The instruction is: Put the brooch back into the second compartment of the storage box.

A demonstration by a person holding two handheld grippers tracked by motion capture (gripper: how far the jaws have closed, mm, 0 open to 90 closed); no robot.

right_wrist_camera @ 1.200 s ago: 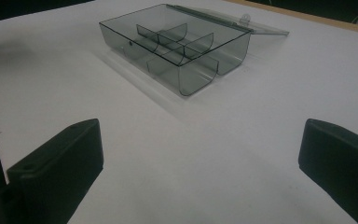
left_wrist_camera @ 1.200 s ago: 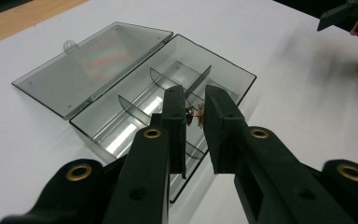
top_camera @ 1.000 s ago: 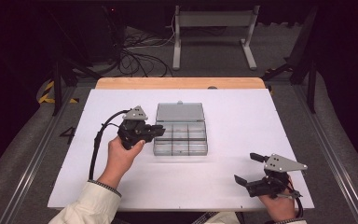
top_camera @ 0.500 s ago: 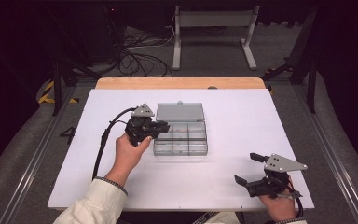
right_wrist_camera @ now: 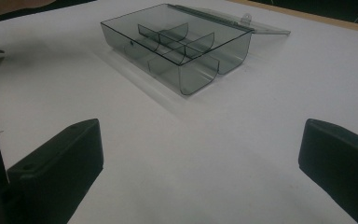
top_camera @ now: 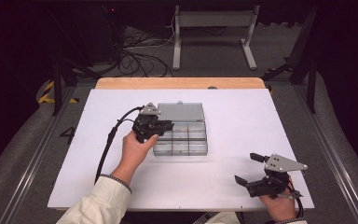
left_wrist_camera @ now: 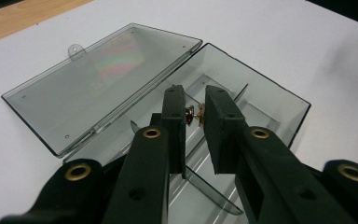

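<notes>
A clear smoky plastic box [top_camera: 189, 145] with several compartments lies open in the middle of the white table, its lid [top_camera: 181, 112] folded flat behind it. My left gripper [top_camera: 168, 125] hovers over the box's left compartments. In the left gripper view its jaws [left_wrist_camera: 195, 100] are shut on a small brass and red part [left_wrist_camera: 192, 115], held above a divider of the box [left_wrist_camera: 261, 100]. My right gripper [top_camera: 246, 168] rests near the table's front right corner, open with nothing between its fingers. The right gripper view looks across bare table at the box [right_wrist_camera: 177, 42] between the gripper's [right_wrist_camera: 200, 140] wide-spread jaws.
The white board [top_camera: 242, 116] covers the table, with a wooden strip [top_camera: 182, 83] along its far edge. Cables and a metal stand [top_camera: 212, 28] sit on the floor beyond. A black cable [top_camera: 107, 144] trails from the left gripper along the person's forearm.
The left hand has moved right and slightly down, bringing its gripper from the box's left edge to above the compartments. The right gripper has stayed in place.
</notes>
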